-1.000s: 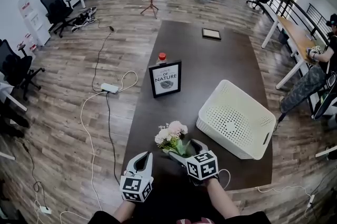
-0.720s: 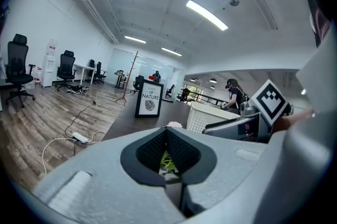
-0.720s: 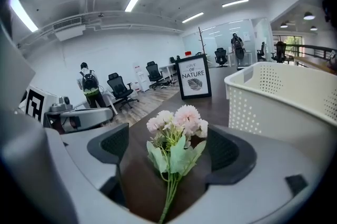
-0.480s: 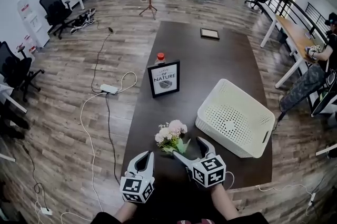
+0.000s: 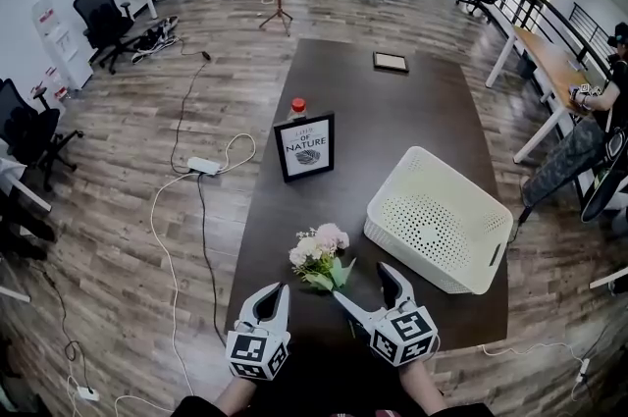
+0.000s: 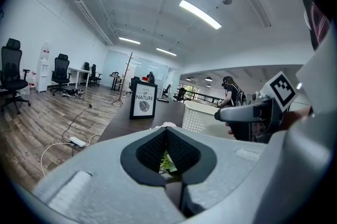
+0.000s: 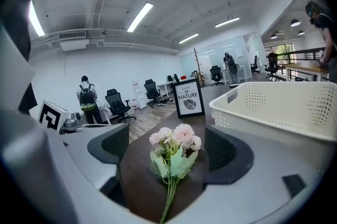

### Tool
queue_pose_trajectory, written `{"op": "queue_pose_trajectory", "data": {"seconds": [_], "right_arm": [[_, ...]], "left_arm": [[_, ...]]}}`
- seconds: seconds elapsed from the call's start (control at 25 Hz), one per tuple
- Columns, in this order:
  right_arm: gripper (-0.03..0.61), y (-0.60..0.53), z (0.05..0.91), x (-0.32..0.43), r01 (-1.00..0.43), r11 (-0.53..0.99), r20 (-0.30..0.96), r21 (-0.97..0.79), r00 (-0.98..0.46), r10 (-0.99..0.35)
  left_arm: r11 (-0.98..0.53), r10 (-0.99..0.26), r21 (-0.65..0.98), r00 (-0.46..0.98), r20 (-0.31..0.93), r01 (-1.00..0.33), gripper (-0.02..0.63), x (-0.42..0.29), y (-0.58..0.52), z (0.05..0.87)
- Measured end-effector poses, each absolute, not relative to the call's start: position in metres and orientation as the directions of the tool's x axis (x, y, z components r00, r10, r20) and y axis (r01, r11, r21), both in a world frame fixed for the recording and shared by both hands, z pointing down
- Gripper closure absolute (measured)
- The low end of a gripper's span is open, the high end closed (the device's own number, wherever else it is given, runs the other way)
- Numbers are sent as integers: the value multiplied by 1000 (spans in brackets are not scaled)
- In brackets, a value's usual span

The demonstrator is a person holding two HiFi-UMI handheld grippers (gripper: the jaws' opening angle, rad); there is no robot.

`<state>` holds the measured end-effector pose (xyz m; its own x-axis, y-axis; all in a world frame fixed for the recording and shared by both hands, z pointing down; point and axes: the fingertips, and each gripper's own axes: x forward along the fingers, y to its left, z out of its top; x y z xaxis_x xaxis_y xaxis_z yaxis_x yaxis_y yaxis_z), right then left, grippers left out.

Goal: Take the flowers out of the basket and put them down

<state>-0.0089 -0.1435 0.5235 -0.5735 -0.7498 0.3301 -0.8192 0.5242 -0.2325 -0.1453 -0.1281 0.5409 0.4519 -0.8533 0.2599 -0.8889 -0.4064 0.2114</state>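
Flowers: small pink-and-white bunch, green leaves, slim stems, lying flat by the tabletop's near edge, beside the white basket. Right claw spread wide just behind the stems, empty. Left claw clenched on nothing.

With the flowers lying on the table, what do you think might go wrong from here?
The right gripper is open, and the flowers lie with their stems between its fingers, so a sideways move might snag and drag them. The shut left gripper sits close beside the flowers and could brush them.
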Motion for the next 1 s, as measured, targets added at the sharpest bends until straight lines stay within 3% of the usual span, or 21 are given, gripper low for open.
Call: {"op": "queue_pose_trajectory", "data": {"seconds": [0.2, 0.32, 0.52, 1.0], "right_arm": [[127, -134, 532, 2, -842, 493, 349, -220, -540, -766], [256, -132, 536, 6, -858, 465, 356, -220, -514, -780], [256, -132, 536, 9, -862, 460, 349, -214, -508, -788], [373, -132, 546, 15, -887, 412, 377, -207, -461, -804]], "left_arm": [[-421, -849, 199, 462, 257, -885, 604, -138, -128, 539], [-429, -845, 196, 468, 260, -882, 604, -136, -131, 540], [-444, -838, 188, 480, 258, -876, 604, -127, -133, 540], [-466, -831, 180, 498, 247, -867, 604, -120, -142, 536]]}}
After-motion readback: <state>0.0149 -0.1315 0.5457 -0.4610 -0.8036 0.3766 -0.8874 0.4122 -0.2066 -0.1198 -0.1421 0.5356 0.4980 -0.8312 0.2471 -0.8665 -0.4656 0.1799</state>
